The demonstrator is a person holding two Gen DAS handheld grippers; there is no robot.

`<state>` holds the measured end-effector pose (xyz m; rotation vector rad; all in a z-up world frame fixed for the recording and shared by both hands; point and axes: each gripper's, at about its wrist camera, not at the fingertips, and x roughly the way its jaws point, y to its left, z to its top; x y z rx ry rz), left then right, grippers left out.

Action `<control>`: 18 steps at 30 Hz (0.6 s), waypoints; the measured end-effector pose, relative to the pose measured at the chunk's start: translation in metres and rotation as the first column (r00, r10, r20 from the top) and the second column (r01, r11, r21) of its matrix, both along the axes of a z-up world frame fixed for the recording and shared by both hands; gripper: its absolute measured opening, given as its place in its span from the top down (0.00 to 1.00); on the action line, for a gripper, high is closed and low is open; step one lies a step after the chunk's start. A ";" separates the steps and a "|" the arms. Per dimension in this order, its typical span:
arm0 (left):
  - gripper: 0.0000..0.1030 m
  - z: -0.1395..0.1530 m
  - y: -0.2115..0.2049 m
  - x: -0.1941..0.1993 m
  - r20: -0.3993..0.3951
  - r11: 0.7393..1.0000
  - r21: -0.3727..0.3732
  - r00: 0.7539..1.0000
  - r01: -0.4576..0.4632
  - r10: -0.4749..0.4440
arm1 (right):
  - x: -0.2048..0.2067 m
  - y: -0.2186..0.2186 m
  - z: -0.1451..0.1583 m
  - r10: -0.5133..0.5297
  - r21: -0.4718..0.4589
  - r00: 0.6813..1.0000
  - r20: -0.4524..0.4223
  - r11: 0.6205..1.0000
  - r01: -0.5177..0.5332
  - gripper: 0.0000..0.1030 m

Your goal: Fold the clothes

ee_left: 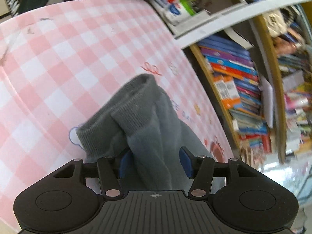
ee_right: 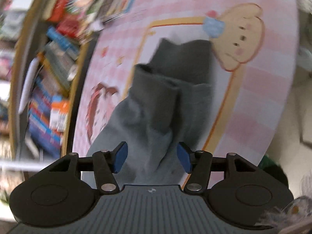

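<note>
A grey garment with a ribbed hem (ee_left: pixel 124 117) hangs over the pink checked table cover (ee_left: pixel 68 58). My left gripper (ee_left: pixel 154 162) has its blue pads (ee_left: pixel 123 162) set apart with a bunch of the grey cloth between them; the cloth hangs from it. In the right wrist view the same grey garment (ee_right: pixel 156 105) runs forward from my right gripper (ee_right: pixel 151 157), whose blue pads (ee_right: pixel 120 157) also stand apart around a fold of cloth. Both views are blurred by motion.
A wooden bookshelf full of colourful books (ee_left: pixel 243 89) stands beside the table, also in the right wrist view (ee_right: pixel 48 97). A white tray of packets (ee_left: pixel 175 5) sits past the far edge. A cartoon toast print (ee_right: pixel 239 37) marks the cover.
</note>
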<state>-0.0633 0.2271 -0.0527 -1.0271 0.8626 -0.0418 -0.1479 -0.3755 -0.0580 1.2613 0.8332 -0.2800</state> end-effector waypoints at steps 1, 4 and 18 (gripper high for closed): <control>0.51 -0.002 0.001 0.003 -0.009 1.000 -0.008 1.000 -0.015 0.015 | 0.003 -0.003 -0.002 -0.014 -0.001 1.000 -0.013 1.000 0.014 0.67; 0.51 -0.006 0.002 0.009 -0.032 0.999 -0.019 0.999 -0.039 0.038 | 0.018 -0.009 0.007 0.000 -0.056 1.000 -0.020 0.998 -0.001 0.89; 0.65 -0.011 0.003 0.002 -0.046 0.996 -0.037 0.996 -0.080 0.078 | 0.019 -0.024 0.011 0.119 -0.398 0.986 -0.120 0.904 -0.157 0.90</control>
